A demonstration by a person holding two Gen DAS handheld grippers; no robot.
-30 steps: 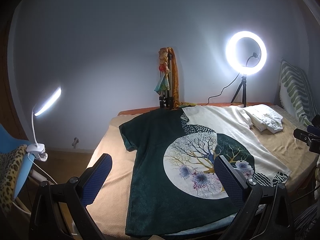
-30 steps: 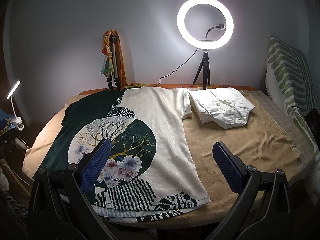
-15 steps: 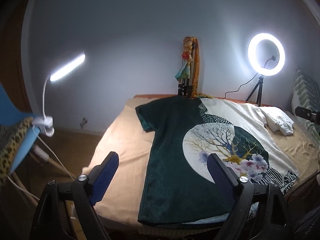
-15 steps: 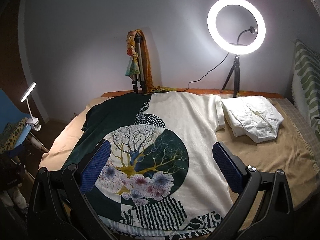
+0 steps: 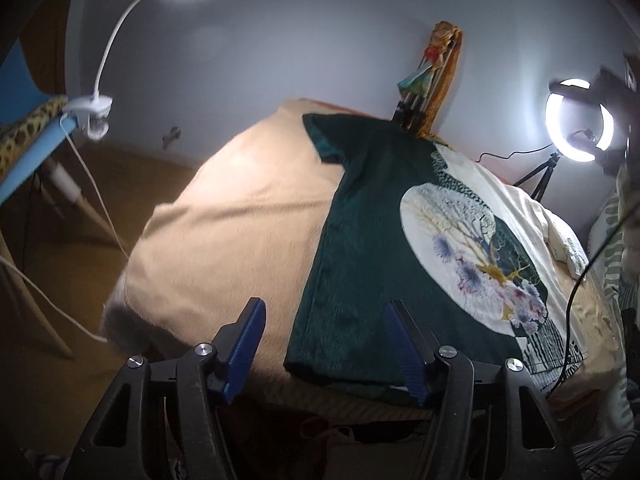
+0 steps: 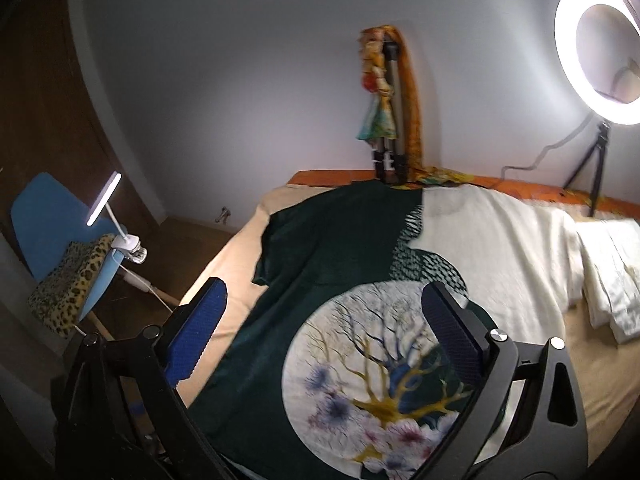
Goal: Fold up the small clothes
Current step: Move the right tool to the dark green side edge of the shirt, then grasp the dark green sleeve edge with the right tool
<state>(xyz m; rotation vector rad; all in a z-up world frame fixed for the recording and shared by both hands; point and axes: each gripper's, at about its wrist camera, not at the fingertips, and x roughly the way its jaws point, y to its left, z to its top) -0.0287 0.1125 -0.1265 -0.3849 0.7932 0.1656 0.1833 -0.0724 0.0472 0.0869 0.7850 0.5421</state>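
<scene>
Left wrist view: your left gripper (image 5: 324, 344) is closing over the T-shirt (image 5: 368, 248) hem, gripping nothing; your right gripper (image 6: 320, 328) is hovering wide apart.

T-shirt (image 6: 328, 280) lies flat on the bed (image 5: 240, 220), collar end toward the wall at 12 o'clock, hem toward me at 6. Folded garment (image 6: 612, 276) on the bed at the shirt's 3 o'clock, just beside its sleeve. Draped tripod (image 6: 390, 120) stands behind the shirt at 12, against the wall. Ring light (image 6: 596, 56) on its own tripod at 2 o'clock, behind the folded garment. Chair (image 6: 48, 216) off the bed at 9 o'clock, clip lamp (image 6: 120, 232) clamped on its edge. My left gripper (image 5: 328, 344) straddles the shirt's near left hem corner; my right gripper (image 6: 320, 332) hangs over the shirt's middle.
</scene>
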